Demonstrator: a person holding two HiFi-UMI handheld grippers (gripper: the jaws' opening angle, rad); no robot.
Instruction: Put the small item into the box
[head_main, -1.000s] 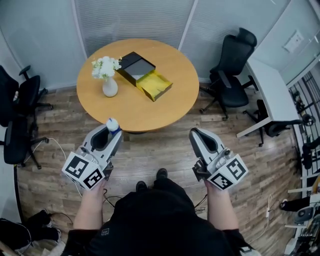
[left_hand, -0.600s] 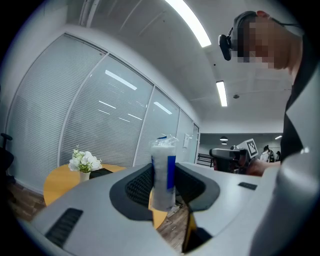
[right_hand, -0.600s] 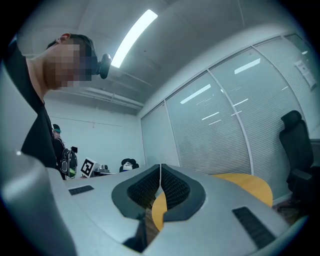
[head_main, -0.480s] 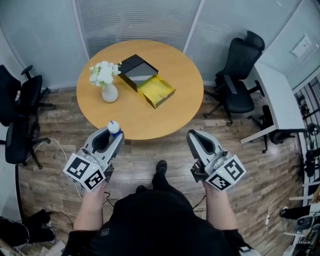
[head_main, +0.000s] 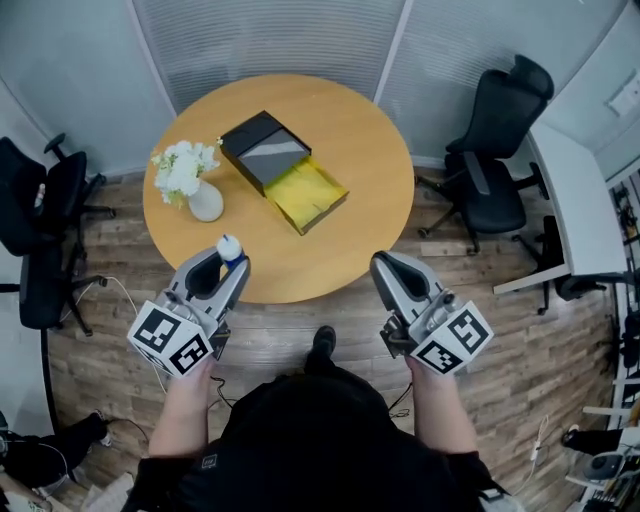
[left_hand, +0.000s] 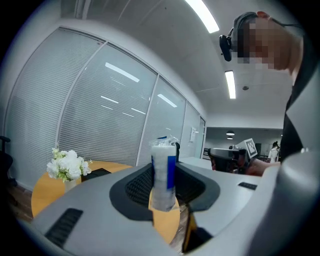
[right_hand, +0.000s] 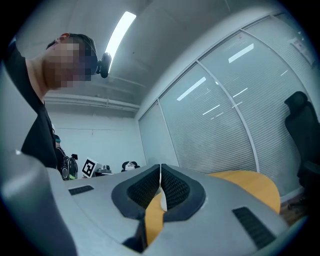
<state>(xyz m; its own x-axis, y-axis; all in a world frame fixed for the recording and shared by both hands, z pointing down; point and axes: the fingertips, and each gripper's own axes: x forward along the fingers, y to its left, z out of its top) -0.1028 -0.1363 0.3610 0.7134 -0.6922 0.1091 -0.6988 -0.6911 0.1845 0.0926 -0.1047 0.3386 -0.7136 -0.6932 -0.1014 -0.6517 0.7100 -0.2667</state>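
My left gripper (head_main: 228, 262) is shut on a small white-and-blue wrapped packet (head_main: 229, 249), which stands upright between the jaws in the left gripper view (left_hand: 163, 172). It hangs over the near left rim of the round wooden table (head_main: 350, 140). The box (head_main: 307, 194) lies open on the table with a yellow inside, and its black lid (head_main: 262, 149) lies against its far left side. My right gripper (head_main: 388, 272) is shut with nothing in it, just off the table's near right rim; its pads (right_hand: 167, 187) meet in the right gripper view.
A white vase of white flowers (head_main: 190, 178) stands at the table's left, also in the left gripper view (left_hand: 67, 167). Black office chairs stand at the right (head_main: 500, 140) and far left (head_main: 35, 230). A white desk (head_main: 575, 215) is at the right. Cables lie on the wooden floor.
The person has stepped closer to the table. Both grippers now reach its near rim. Their jaws have not changed.
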